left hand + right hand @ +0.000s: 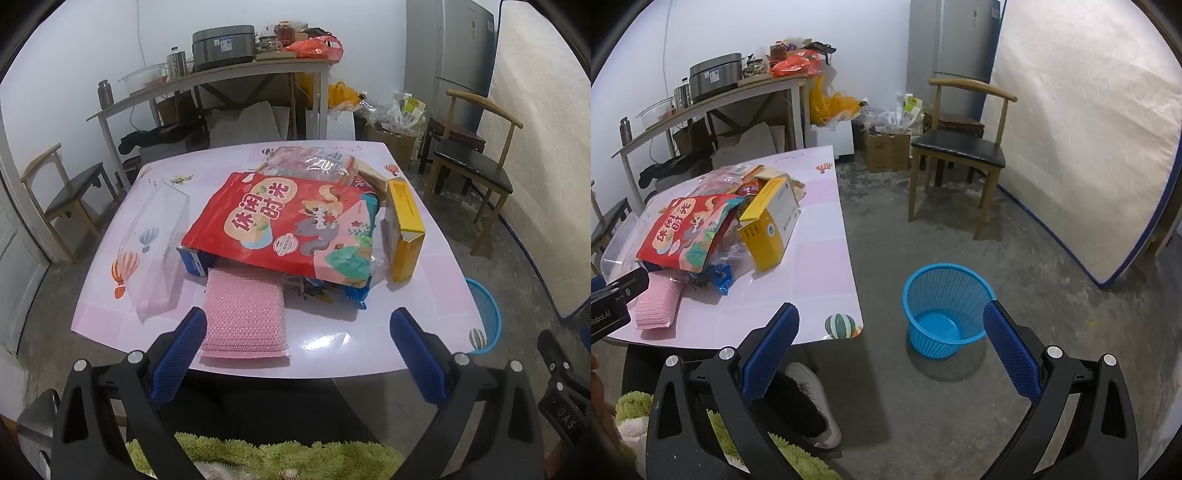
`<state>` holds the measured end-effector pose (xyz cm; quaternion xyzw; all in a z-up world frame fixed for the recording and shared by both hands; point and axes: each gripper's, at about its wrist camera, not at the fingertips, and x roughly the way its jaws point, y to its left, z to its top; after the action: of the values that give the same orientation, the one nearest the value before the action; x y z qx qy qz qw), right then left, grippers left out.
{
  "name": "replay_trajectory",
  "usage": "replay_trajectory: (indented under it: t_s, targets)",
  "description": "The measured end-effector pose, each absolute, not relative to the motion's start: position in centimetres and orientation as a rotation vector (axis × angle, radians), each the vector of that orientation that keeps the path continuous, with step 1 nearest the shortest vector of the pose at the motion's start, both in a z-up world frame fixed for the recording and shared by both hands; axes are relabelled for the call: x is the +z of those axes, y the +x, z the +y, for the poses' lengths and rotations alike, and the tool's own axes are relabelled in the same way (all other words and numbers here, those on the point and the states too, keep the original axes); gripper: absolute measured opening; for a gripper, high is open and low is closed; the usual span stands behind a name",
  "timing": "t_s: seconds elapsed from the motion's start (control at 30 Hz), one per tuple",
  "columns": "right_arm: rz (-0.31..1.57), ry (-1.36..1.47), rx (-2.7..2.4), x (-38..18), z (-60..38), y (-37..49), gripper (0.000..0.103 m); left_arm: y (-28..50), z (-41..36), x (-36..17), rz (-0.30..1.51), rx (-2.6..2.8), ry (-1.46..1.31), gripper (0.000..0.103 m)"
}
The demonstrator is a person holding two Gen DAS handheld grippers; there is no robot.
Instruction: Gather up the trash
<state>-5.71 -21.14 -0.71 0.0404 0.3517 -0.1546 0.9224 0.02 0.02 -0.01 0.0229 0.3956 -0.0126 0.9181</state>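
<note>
Pink table [424, 332]: left gripper [295, 339] and right gripper [890, 332] both spread wide, holding nothing. Pink bubble mailer [243, 314] nearest, red snack bag [280, 225] behind, yellow box [404, 229] alongside. Blue basket [945, 295] on floor.

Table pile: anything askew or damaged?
Yes. The yellow box lies tipped on its side with an end flap open, leaning on the heap. The red snack bag sits slanted over other wrappers. The blue basket on the floor looks empty.
</note>
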Motion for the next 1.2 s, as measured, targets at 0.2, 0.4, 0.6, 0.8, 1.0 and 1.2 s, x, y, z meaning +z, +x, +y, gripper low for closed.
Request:
replay_trajectory:
  t_s: [0.2,0.4,0.6,0.8,1.0,1.2]
  targets:
    - [0.726,0.083,-0.315,-0.86,-21.06,-5.7,0.095,0.19,0.03,-0.15,0.816,-0.022,0.046,0.097]
    - [0.727,0.082,-0.317,-0.86,-21.08,-5.68,0.095,0.04,-0.14,0.01,0.815,-0.02,0.05,0.097]
    - [0.725,0.077,-0.319,-0.76,-21.1,-5.69,0.095,0.0,-0.06,0.13,0.815,-0.022,0.046,0.097]
    - [0.725,0.078,-0.32,-0.7,-21.08,-5.79,0.095,-0.19,-0.04,0.27,0.819,-0.02,0.046,0.097]
    - [0.724,0.077,-0.32,-0.64,-21.01,-5.9,0.095,-0.31,0.17,0.27,0.818,-0.021,0.045,0.097]
    - [0.724,0.076,-0.319,-0.62,-21.01,-5.89,0.095,-0.13,0.54,-0.14,0.82,-0.019,0.044,0.097]
